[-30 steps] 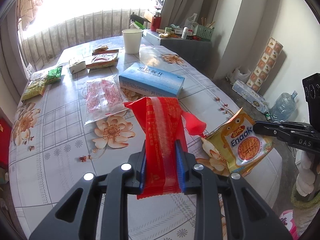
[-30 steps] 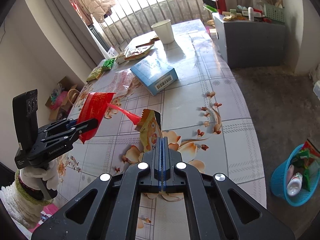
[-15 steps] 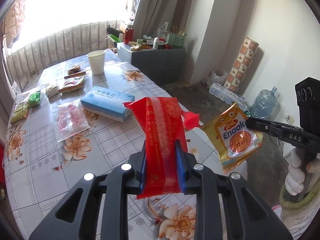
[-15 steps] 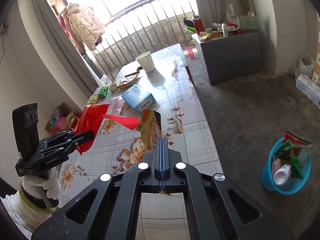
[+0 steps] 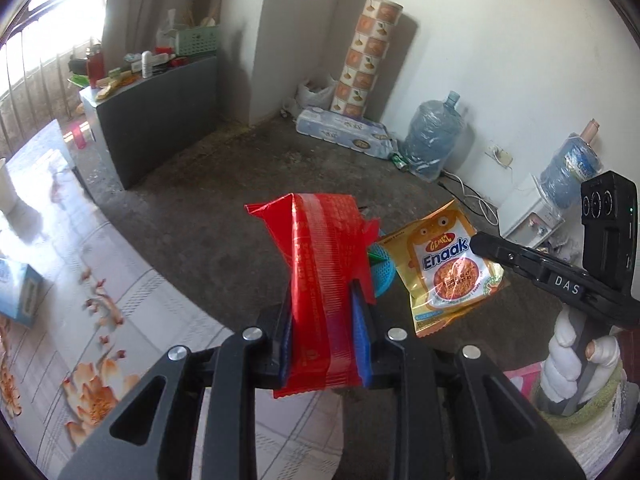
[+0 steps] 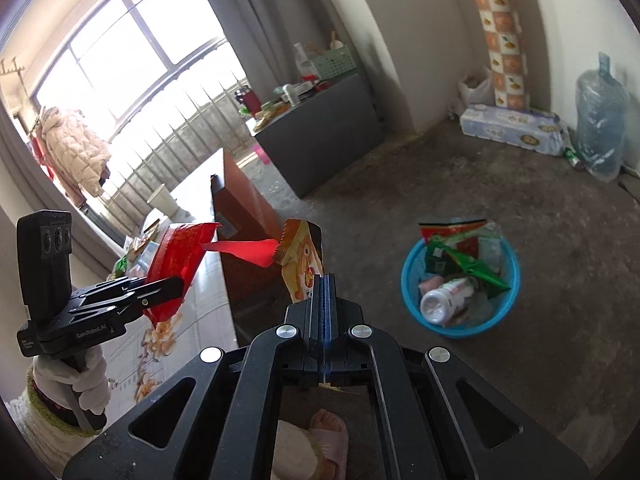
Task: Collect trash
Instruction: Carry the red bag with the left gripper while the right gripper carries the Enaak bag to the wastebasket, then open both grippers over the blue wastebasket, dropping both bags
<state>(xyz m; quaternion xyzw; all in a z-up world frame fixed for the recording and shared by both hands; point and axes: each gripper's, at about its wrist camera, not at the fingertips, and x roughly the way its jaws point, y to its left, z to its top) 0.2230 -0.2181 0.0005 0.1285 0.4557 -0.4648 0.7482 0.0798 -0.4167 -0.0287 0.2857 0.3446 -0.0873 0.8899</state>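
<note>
Two wrappers pinched: red wrapper (image 5: 320, 280) between left fingers (image 5: 285, 320), Enaak packet (image 6: 304, 264) between right.

A red wrapper (image 5: 320, 280), crumpled and upright, is pinched at its lower half. A yellow "Enaak" snack packet (image 5: 450, 270) is held tilted beside it. A blue basket (image 6: 460, 280) of trash is seen on the floor.

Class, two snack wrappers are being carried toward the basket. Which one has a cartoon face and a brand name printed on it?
The yellow Enaak wrapper, held in the right gripper. The red wrapper in the left gripper shows only fine print.
</note>
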